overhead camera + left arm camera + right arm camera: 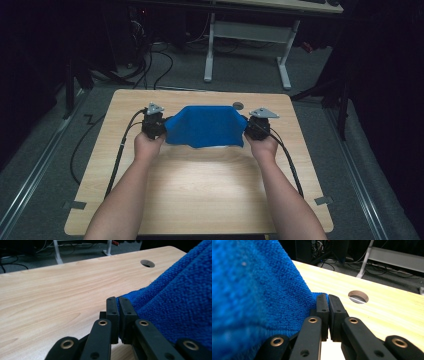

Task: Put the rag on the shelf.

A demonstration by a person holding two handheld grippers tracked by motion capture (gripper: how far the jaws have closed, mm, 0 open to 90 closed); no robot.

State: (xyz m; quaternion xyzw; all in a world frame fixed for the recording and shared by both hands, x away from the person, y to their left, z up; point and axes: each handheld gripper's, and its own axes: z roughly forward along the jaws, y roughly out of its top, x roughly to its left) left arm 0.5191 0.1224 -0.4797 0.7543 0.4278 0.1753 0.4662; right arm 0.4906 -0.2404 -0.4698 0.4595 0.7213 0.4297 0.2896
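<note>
Dark surroundings frame a light wooden table (pixel 200 185), with grey carpet, cables and a white desk frame (pixel 285 65) beyond its far edge. Near the far edge sits a round cable hole (pixel 238 105). A blue towel (pixel 205 126) hangs stretched between both grippers over the table's far half, its lower edge sagging toward the surface. The left gripper (pixel 161 126) has its jaws pressed together on the towel's left corner. The right gripper (pixel 248 127) likewise clamps the right corner, jaws closed. Both of the person's forearms enter from the near edge.
</note>
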